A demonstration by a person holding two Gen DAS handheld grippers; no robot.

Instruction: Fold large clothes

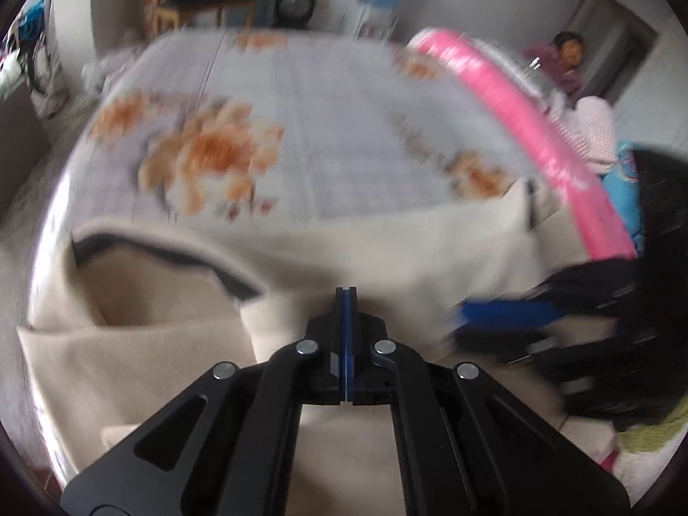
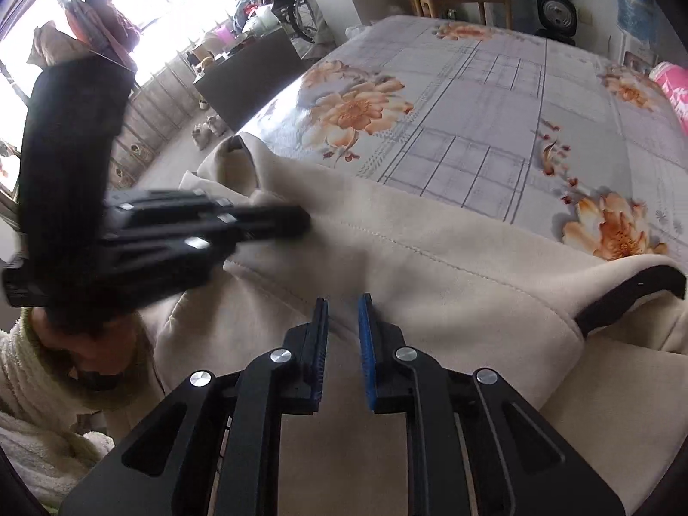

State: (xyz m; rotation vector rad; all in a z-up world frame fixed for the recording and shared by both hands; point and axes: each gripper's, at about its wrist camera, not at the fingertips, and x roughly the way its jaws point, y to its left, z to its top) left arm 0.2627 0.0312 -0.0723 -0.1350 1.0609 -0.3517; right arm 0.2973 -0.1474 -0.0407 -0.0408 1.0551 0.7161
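My left gripper point(image 1: 345, 296) is clenched empty, my right gripper point(image 2: 342, 307) slightly parted above the soft, floppy cream garment point(image 2: 430, 266); I'd pinch its stitched hem at twelve o'clock.

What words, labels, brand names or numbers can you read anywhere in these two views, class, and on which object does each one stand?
None can be read.
Blue poster on the wall: print too blurred.
Pink bundle: white marks smeared, illegible.
Cream garment: no visible label.
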